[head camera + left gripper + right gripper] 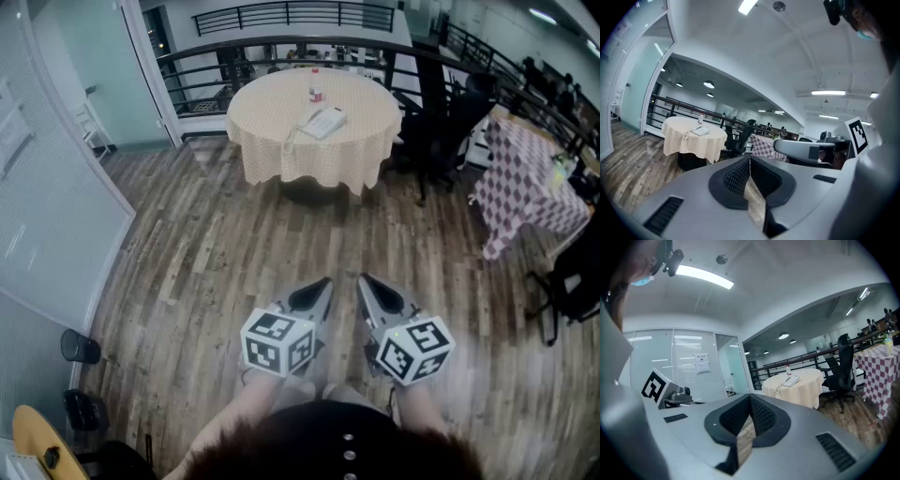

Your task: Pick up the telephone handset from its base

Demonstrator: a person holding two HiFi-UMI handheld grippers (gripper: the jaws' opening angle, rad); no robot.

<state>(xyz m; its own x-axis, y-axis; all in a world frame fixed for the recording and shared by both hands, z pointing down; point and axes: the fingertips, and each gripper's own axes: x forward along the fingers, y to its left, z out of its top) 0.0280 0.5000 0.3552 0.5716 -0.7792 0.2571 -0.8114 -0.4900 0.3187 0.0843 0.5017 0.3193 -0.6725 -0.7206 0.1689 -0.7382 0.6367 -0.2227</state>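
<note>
A white telephone (323, 122) with its handset on the base lies on a round table (281, 141) with a cream cloth, far ahead of me. The same telephone (701, 131) shows small in the left gripper view, and the telephone (791, 380) again in the right gripper view. My left gripper (323, 286) and right gripper (367, 282) hang side by side over the wooden floor, close to my body and well short of the table. Both are shut with nothing between the jaws, as the left gripper (750, 161) and right gripper (751, 399) show in their own views.
A small red-capped bottle (316, 94) stands on the table behind the telephone. Black office chairs (441, 131) stand to the table's right, and a checkered-cloth table (525, 187) further right. A glass partition (47, 216) runs along the left. A black railing (300, 19) closes the back.
</note>
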